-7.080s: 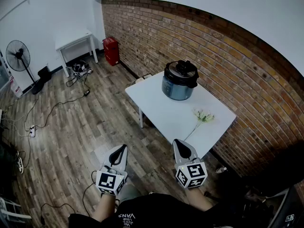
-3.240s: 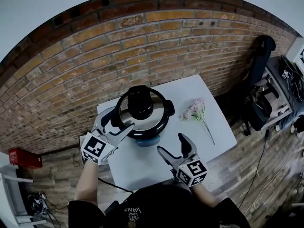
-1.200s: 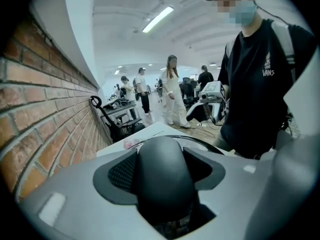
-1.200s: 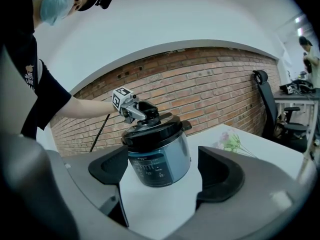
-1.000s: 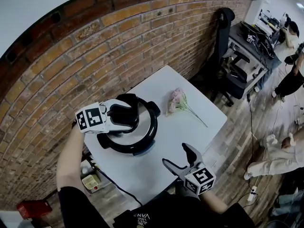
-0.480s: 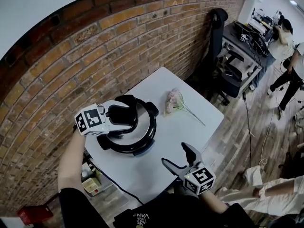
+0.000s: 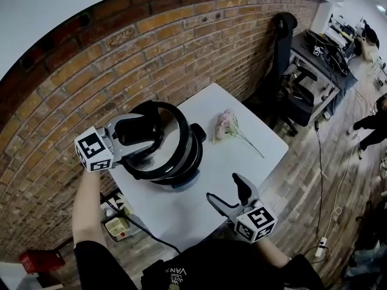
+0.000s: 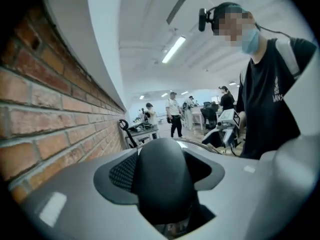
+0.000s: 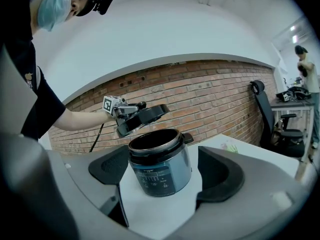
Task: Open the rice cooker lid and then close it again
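The dark blue rice cooker (image 7: 181, 165) (image 9: 161, 170) stands on the white table (image 7: 254, 156) with its top uncovered and its dark inner rim showing. Its round black lid (image 7: 163, 141) (image 9: 142, 116) hangs tilted above the cooker's left side. My left gripper (image 7: 138, 130) is shut on the lid's black handle (image 8: 162, 176), which fills the space between its jaws. My right gripper (image 7: 228, 197) (image 9: 162, 173) stands open near the table's front edge, pointing at the cooker with nothing between its jaws.
A sprig of pink flowers (image 7: 227, 125) lies on the table right of the cooker. A brick wall (image 7: 121, 59) runs close behind the table. A power strip (image 7: 118, 226) and cable lie on the floor at left. An office chair (image 7: 284, 35) stands at back right.
The left gripper has lifted the lid up and to the left off the cooker and tilted it, so the pot now stands uncovered. The right gripper has barely shifted.
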### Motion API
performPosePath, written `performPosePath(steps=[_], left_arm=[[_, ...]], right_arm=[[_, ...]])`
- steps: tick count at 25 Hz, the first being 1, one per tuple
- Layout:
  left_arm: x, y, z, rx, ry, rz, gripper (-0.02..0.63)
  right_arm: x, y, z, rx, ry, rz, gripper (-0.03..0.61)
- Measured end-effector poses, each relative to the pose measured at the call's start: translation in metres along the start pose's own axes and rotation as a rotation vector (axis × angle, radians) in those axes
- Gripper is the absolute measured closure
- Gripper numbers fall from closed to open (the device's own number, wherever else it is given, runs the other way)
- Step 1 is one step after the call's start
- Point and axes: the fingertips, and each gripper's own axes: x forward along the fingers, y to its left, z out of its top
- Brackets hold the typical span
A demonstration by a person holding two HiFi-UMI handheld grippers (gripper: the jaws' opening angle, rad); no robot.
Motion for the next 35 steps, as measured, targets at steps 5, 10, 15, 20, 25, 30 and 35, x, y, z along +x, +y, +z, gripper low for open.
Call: performPosePath(steps=[5,10,15,20,25,30,35], left_arm=[[-0.055,0.002,0.016,-0.158,-0.115,0.188,0.334],[-0.102,-0.010,0.007,-0.296,-0.229,0.413,0.334],[-0.140,-0.032,-0.018,-0.475,-0.403,0.642,0.334],[-0.167,-0.069,-0.048,-0.605,-0.547,0.841,0.336],[-0.184,-0.112,-0.071,-0.679,-0.632,0.998,0.336],[-0.197,-0.152,-0.089,-0.733,-0.721,1.113,0.336],[-0.203,-0.181,-0.093,-0.774,-0.829,1.152,0.336]], right_arm=[[0.007,0.004,0.014,-0.016,-0.019,0.090,0.150],[0.009,0.003,0.026,-0.029,-0.032,0.183,0.150],[0.005,0.000,0.026,-0.028,-0.009,0.267,0.150],[-0.001,-0.005,0.027,-0.032,0.011,0.335,0.150],[-0.007,-0.010,0.024,-0.034,0.037,0.394,0.150],[-0.012,-0.013,0.021,-0.042,0.066,0.446,0.150],[-0.013,-0.020,0.021,-0.056,0.076,0.471,0.150]])
